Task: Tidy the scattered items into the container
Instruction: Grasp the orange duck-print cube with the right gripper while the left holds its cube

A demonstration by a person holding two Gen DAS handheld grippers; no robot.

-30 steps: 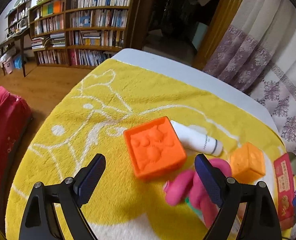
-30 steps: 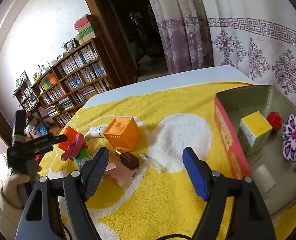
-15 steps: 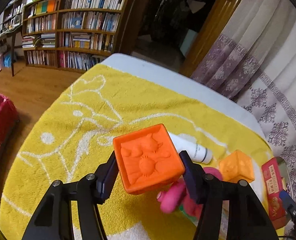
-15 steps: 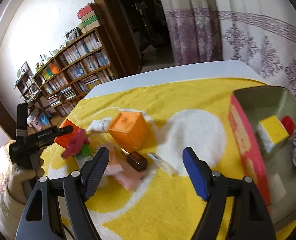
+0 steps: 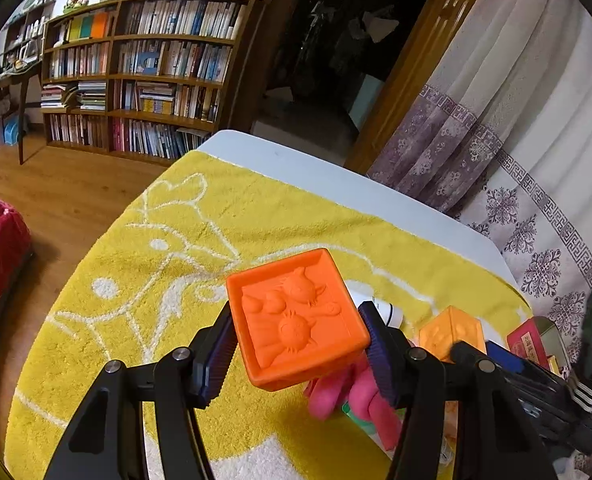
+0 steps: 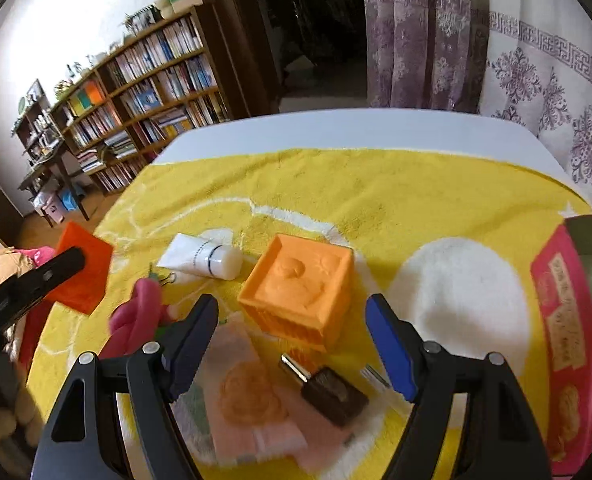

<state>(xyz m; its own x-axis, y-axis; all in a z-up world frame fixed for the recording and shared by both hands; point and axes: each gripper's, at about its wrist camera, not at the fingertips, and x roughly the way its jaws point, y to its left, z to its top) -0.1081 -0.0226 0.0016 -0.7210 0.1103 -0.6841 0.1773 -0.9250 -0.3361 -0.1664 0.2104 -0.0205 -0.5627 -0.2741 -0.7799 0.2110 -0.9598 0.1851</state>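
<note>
My left gripper (image 5: pixel 296 346) is shut on a flat orange block (image 5: pixel 296 318) with a raised relief, held tilted above the yellow towel (image 5: pixel 200 240). Below it lie a pink toy (image 5: pixel 348 396), a white tube (image 5: pixel 382 312) and a paler orange cube (image 5: pixel 452 336). In the right wrist view my right gripper (image 6: pixel 292 344) stands open just in front of that cube (image 6: pixel 300 292), with nothing between its fingers. The red-sided container (image 6: pixel 568 340) sits at the right edge. The held block (image 6: pixel 82 272) shows at the far left.
Under the right gripper lie a small dark bottle (image 6: pixel 334 394), pale pink sachets (image 6: pixel 252 400) and a clear vial (image 6: pixel 372 376). The white tube (image 6: pixel 202 258) and pink toy (image 6: pixel 136 316) lie left of the cube. The white table edge (image 6: pixel 356 128) runs behind the towel.
The left gripper closed on the flat orange block and raised it off the towel. The right gripper swung left from the container to the paler orange cube, staying open.
</note>
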